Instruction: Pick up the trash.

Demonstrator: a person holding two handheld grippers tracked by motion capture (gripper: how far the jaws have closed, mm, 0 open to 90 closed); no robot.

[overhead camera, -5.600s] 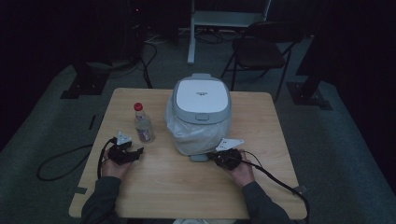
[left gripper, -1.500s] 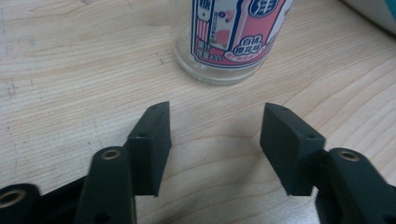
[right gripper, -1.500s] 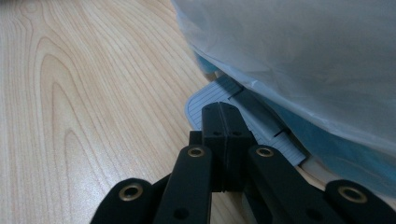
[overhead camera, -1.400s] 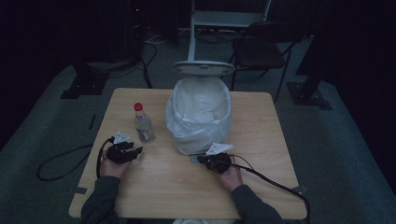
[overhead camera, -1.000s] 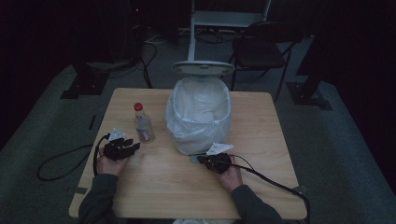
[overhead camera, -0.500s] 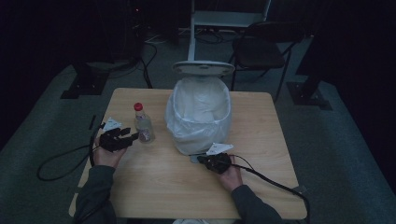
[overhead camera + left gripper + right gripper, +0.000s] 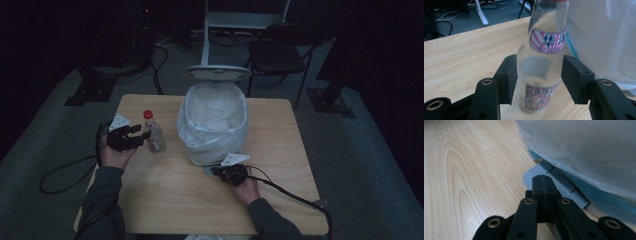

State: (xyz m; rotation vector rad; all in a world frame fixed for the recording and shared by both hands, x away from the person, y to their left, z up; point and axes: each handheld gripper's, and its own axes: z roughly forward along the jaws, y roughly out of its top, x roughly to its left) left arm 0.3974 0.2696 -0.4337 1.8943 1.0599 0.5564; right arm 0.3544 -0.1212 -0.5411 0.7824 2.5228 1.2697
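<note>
Since the earlier high-view frames the left gripper (image 7: 134, 136) has risen from the tabletop toward the left-centre of the frame, and its jaws have just been opening; they now stand apart on either side of the clear glass bottle with a red cap and a red-and-white striped label (image 7: 152, 132), without pressing on it. Meanwhile the right gripper (image 7: 226, 173) sits low and centre in the high view, as before, its jaws together with nothing between them. That high view takes in the whole light wooden table (image 7: 280, 165), the white bin lined with a translucent plastic bag (image 7: 214, 122) with its lid tipped up at the far rim, and the bottle standing upright just left of the bin. Closer in, the left gripper view shows what the high view cannot: the bottle (image 7: 541, 65) looks empty, carries a second printed label near its base, and leaves a small gap to each black pad, with the bag filling the right side. Down at table level, the right gripper view shows the closed jaws resting on the bin's pale blue ribbed foot pedal (image 7: 556, 187) beneath the bag.
</note>
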